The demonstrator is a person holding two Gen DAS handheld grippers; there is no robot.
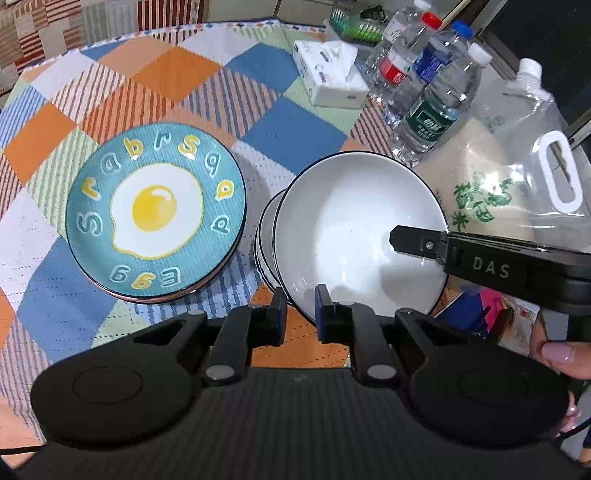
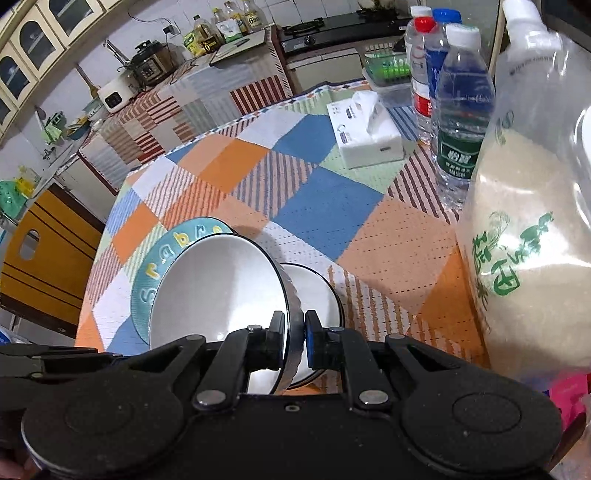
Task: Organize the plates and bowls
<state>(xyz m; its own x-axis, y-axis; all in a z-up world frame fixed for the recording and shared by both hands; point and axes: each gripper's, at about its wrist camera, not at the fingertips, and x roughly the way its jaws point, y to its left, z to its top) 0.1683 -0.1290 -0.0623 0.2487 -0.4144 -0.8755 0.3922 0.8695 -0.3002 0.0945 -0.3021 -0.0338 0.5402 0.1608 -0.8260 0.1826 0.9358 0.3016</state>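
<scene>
A white bowl (image 1: pixel 351 229) with a dark rim hangs tilted over a stack of matching bowls (image 1: pixel 266 229) on the checked tablecloth. My left gripper (image 1: pixel 300 308) is shut on its near rim, one finger outside the wall and one inside. My right gripper (image 1: pixel 399 240) reaches in from the right and is shut on the far rim. In the right wrist view its fingers (image 2: pixel 279 332) clamp the bowl (image 2: pixel 218 291) above the stacked bowls (image 2: pixel 317 295). Left of the bowls lies a teal fried-egg plate (image 1: pixel 155 210) on top of other plates, partly hidden behind the bowl (image 2: pixel 173 251).
A tissue box (image 1: pixel 332 74) and three water bottles (image 1: pixel 432 110) stand at the back right. A big clear bag of rice (image 1: pixel 498 177) stands close to the right of the bowls. A green-lidded container (image 1: pixel 354 26) is behind. The table edge (image 2: pixel 110 206) drops off at left.
</scene>
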